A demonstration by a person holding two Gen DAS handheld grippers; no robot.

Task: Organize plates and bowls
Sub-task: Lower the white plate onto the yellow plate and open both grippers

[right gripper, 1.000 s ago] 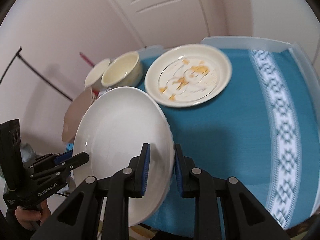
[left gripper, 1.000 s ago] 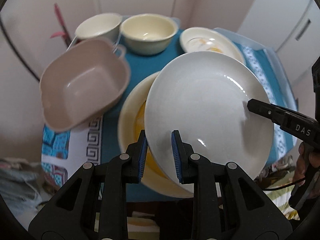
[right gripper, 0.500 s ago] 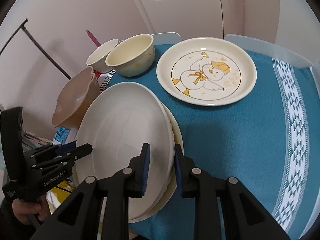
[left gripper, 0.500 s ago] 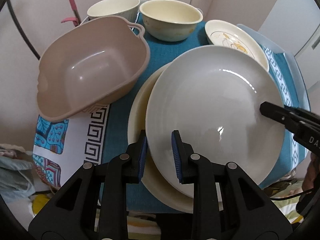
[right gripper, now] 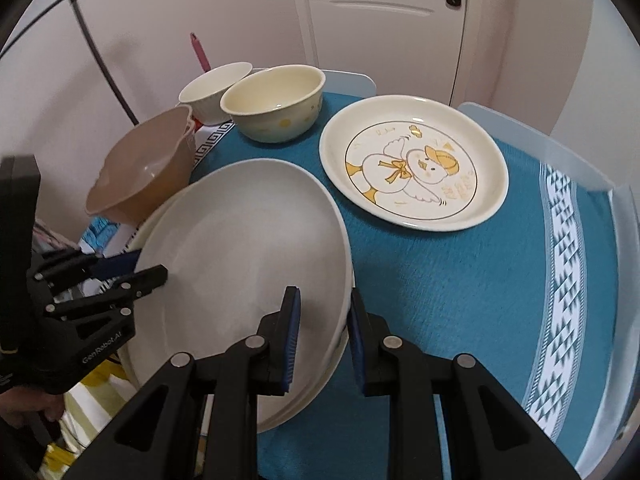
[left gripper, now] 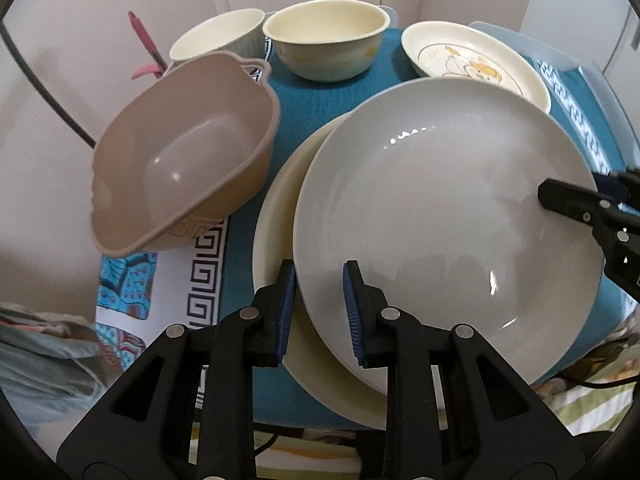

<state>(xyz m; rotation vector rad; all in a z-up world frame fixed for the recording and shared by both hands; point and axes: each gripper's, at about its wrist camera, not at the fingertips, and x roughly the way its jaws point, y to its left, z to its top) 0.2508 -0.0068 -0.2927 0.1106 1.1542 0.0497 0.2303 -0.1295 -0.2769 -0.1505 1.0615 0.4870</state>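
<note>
A large white plate (left gripper: 440, 216) rests on a cream plate (left gripper: 276, 216) at the table's near edge. My left gripper (left gripper: 320, 304) straddles the white plate's near rim, jaws slightly apart around it. My right gripper (right gripper: 322, 330) straddles the rims of both plates (right gripper: 244, 240) on the opposite side, jaws opened a little. A duck-print plate (right gripper: 412, 164) lies farther back. Two cream bowls (left gripper: 326, 38) (left gripper: 216, 40) stand at the far edge. A tan plastic basin (left gripper: 184, 156) sits tilted on the left.
A teal cloth (right gripper: 460, 280) with a white patterned band covers the table. A pink utensil (left gripper: 144, 44) stands by the wall behind the basin. A white door (right gripper: 384, 20) is behind the table. Bedding shows below the table's near edge.
The white plate came down from a tilted, lifted position onto the cream plate. Both grippers' jaws have widened slightly around the rim.
</note>
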